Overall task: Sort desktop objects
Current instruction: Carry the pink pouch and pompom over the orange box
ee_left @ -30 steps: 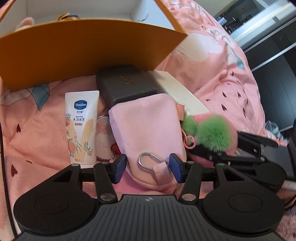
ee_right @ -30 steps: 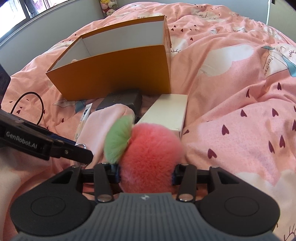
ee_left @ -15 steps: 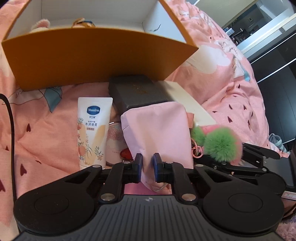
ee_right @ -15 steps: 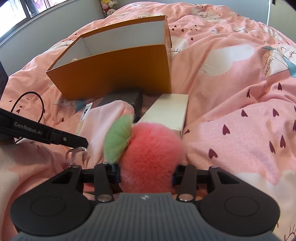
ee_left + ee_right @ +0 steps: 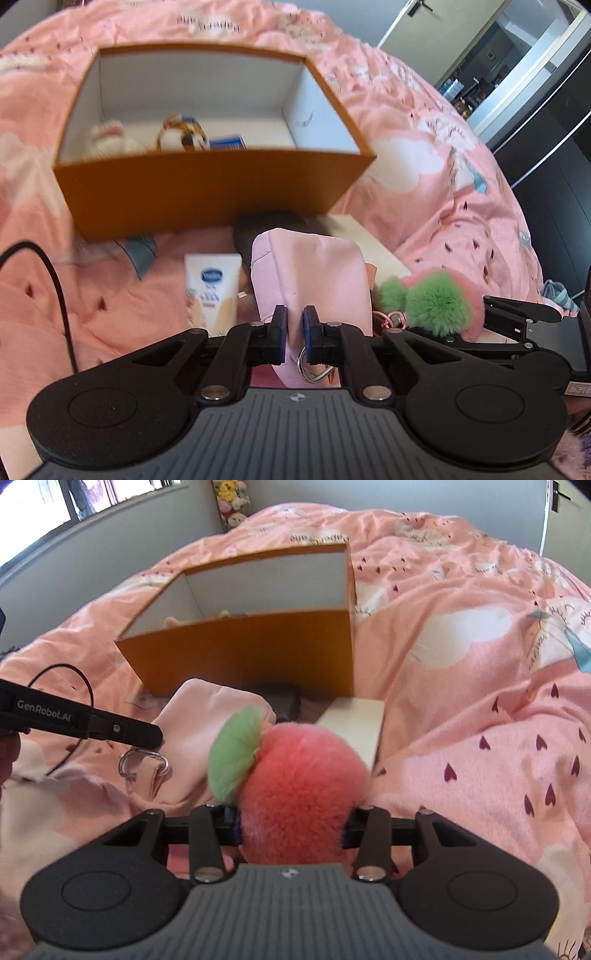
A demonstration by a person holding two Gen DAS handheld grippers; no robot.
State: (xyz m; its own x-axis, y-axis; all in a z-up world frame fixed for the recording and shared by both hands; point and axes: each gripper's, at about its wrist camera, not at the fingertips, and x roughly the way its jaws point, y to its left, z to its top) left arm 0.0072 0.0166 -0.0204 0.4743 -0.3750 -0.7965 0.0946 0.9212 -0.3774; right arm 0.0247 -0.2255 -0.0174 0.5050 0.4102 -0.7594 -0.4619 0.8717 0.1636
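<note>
Hanging from the left gripper (image 5: 294,328), whose jaws were pinched nearly together on its lower edge beside a metal clip (image 5: 314,371), the pink pouch (image 5: 312,273) stood raised just in front of the orange box (image 5: 207,188). The right gripper (image 5: 291,827) held the fluffy pink pom-pom (image 5: 303,786) with a green tuft between half-spread jaws, close beside the pouch. Behind them a dark case (image 5: 284,699), a cream box (image 5: 354,720) and a lotion tube (image 5: 212,288) lay on the pink bed (image 5: 480,701); small toys sat inside the orange box.
</note>
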